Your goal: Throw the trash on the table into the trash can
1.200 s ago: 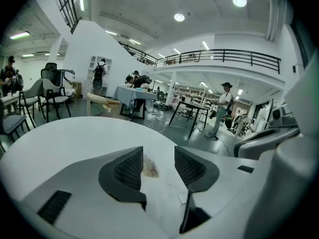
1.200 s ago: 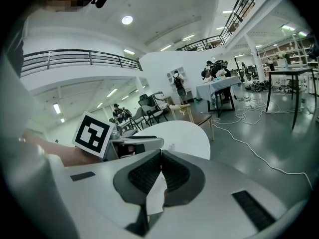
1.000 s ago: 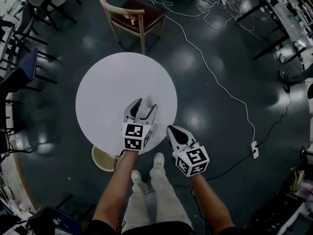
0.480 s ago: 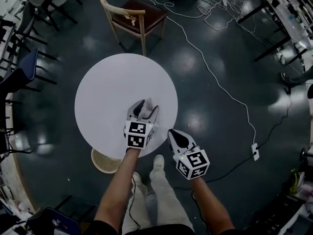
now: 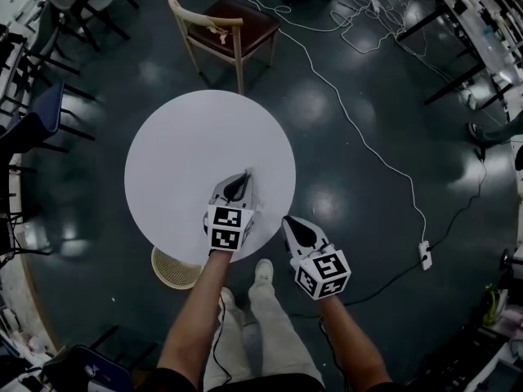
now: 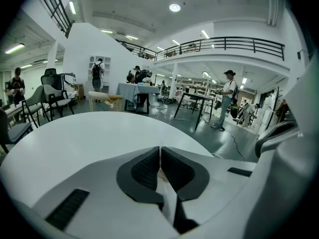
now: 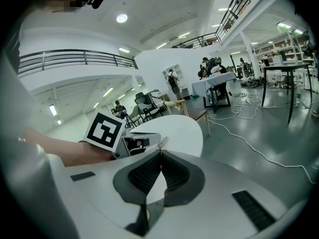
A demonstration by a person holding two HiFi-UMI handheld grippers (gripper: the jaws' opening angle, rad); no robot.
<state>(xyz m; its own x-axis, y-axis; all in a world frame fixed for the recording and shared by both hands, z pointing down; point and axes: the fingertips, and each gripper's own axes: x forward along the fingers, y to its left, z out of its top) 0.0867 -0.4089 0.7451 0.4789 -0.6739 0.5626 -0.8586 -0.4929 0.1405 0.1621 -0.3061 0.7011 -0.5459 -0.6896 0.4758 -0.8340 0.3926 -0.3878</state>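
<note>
Wooden chair (image 5: 235, 24), white cable (image 5: 359, 135), power strip (image 5: 426, 253), dark floor (image 5: 368, 235)

- The left tongs (image 6: 160, 151) have just closed; their dark ribbed pads (image 6: 144, 171) meet along a thin line.
- A thin pale scrap (image 6: 161, 173) shows pinched between the pads, mostly hidden.
- The tongs sit low over the white round table (image 6: 75, 138).
- Beyond the table's far edge a person (image 6: 227, 101) stands on the dark floor (image 6: 219, 138), below a balcony railing (image 6: 224, 44).

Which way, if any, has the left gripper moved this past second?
No. Left gripper stays by the table's near edge; its jaws have just closed on trash.
</note>
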